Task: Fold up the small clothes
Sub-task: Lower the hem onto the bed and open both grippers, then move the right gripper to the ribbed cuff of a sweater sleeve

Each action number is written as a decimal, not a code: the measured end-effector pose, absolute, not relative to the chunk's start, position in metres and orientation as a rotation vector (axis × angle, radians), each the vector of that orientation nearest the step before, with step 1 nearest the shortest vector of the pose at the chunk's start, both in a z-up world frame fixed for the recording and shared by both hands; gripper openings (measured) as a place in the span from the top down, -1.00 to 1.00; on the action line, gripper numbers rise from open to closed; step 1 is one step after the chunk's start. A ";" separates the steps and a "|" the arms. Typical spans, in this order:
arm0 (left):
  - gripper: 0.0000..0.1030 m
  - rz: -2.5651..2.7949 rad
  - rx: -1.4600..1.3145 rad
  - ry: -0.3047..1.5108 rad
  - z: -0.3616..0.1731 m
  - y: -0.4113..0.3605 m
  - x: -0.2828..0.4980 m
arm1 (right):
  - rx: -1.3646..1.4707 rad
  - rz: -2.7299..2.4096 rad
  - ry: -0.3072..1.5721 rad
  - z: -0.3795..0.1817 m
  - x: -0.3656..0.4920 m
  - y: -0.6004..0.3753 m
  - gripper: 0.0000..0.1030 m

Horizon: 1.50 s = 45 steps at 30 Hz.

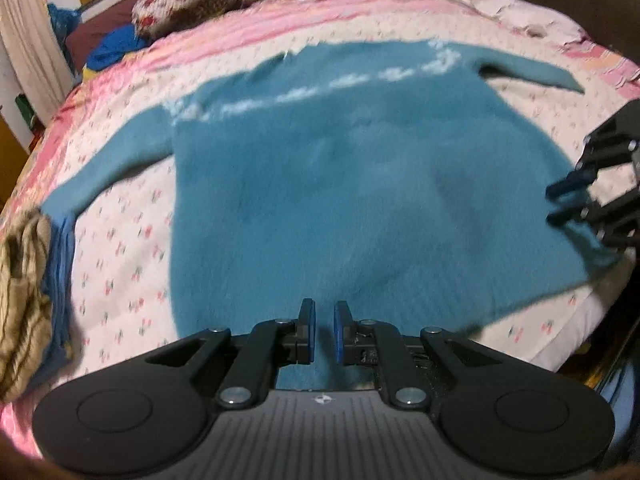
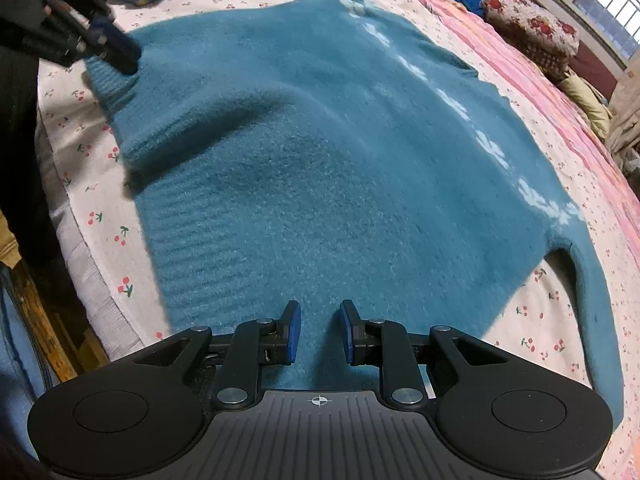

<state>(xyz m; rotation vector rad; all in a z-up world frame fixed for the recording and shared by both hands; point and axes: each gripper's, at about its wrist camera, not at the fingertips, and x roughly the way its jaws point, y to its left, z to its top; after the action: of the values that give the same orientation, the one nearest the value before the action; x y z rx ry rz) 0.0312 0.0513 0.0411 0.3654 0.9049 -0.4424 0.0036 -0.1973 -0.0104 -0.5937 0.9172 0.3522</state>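
Teal sweater (image 1: 320, 184) lies flat on bed (image 1: 120, 264); left hand-held gripper (image 1: 323, 330) and right hand-held gripper (image 2: 320, 332) narrowly parted, empty; risk: fuzzy hem bunches or slips if pinched shallowly.

Cherry-print sheet (image 2: 96, 240), pink quilt (image 1: 248, 36), floral pillow (image 2: 532, 32), perhaps folded garments (image 1: 24, 300)

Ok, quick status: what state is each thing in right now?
Sweater: spread flat on the bed, sleeves out, unfolded, hem rumpled.
Left gripper: open, narrow gap, over the hem, holding nothing.
Right gripper: open, over the hem, holding nothing.
Clothes pile: folded, stacked beside the left sleeve.
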 end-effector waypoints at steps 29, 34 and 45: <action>0.63 -0.594 0.416 0.852 0.044 -0.069 0.078 | -0.448 0.174 0.849 0.012 0.035 -0.273 0.58; 0.63 -0.627 0.427 0.850 0.040 -0.100 0.093 | -0.387 0.094 0.837 0.016 0.049 -0.302 0.58; 0.63 -0.664 0.433 0.834 0.035 -0.159 0.130 | -0.247 -0.057 0.840 0.010 0.079 -0.377 0.58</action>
<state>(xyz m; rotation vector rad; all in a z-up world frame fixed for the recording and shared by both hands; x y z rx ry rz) 0.1300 -0.1586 0.0351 0.4326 0.8338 -0.6638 0.0786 -0.3765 0.0101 -0.2475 0.8401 -0.0568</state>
